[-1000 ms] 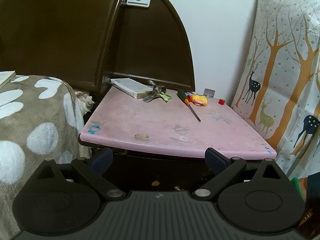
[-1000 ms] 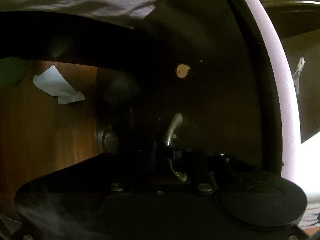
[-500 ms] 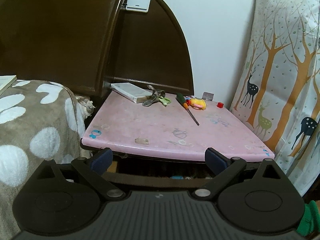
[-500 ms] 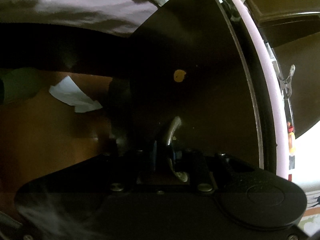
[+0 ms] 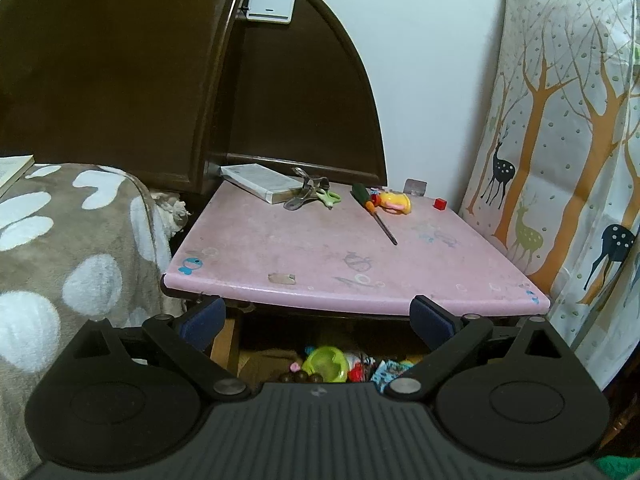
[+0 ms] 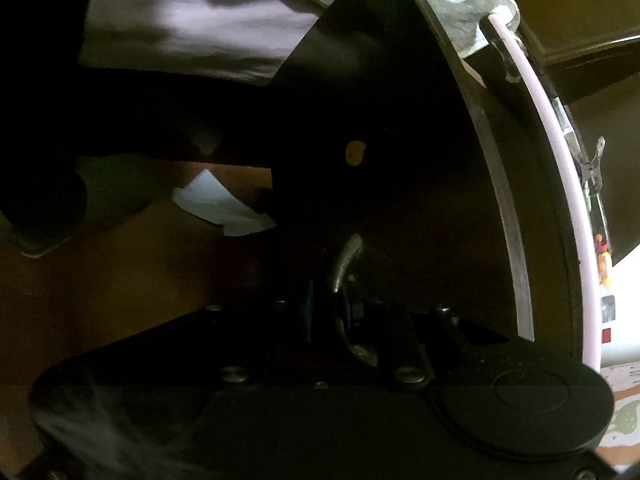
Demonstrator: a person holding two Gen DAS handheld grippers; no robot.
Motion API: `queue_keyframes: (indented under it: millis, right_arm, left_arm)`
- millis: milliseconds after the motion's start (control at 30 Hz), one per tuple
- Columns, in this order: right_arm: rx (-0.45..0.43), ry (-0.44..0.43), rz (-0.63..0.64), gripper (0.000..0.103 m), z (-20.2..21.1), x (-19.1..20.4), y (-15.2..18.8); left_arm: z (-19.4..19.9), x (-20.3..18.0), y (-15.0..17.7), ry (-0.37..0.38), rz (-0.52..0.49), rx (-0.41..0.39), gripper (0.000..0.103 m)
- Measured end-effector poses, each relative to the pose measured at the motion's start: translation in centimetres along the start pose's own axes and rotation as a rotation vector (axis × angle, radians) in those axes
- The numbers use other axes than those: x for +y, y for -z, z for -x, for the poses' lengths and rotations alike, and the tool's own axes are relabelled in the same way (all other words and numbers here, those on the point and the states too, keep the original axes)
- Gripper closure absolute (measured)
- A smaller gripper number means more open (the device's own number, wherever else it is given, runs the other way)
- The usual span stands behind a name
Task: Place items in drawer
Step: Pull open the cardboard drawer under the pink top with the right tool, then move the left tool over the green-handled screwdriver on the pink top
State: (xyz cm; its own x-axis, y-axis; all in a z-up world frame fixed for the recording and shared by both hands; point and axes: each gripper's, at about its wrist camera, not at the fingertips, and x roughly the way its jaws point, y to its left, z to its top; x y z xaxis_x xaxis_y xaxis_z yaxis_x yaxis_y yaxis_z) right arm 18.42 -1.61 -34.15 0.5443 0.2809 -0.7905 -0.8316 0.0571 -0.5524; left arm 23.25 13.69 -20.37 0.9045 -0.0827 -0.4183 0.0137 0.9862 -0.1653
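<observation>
Right claw point(image 6: 326, 300) clenched on drawer handle point(image 6: 344, 258), so drawer point(image 5: 320, 360) sits open at 6 o'clock below the tabletop point(image 5: 340, 248). Left claw point(image 5: 318, 316) released and holding nothing, facing screwdriver point(image 5: 374, 212) at 12.

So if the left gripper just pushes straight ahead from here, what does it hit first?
Probably the front edge of the pink tabletop: the open left gripper sits level with it, above the open drawer. Depth is uncertain.
</observation>
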Motion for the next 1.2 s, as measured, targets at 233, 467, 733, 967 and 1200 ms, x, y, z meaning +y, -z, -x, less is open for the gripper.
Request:
queue_keyframes:
  millis: [233, 467, 733, 967, 1200]
  right_arm:
    - [-0.003, -0.024, -0.035, 0.087, 1.6, 1.6, -0.2]
    - [-0.004, -0.097, -0.017, 0.087, 3.2, 4.1, 0.0]
    - [-0.003, -0.087, -0.002, 0.086, 4.0, 6.0, 0.5]
    - [-0.021, -0.105, -0.05, 0.071, 4.2, 5.8, 0.7]
    - [-0.037, -0.115, -0.044, 0.051, 4.6, 6.9, 1.0]
  left_arm:
    - [0.0, -0.4, 0.0, 0.002, -0.014, 0.002, 0.003]
    - [0.0, -0.8, -0.1, 0.002, -0.027, 0.004, 0.003]
    - [-0.1, -0.7, 0.6, 0.001, -0.044, 0.019, 0.003]
    - [-1.0, -1.3, 1.4, 0.005, -0.052, 0.066, 0.003]
    - [-1.6, -2.0, 1.7, 0.008, -0.051, 0.097, 0.003]
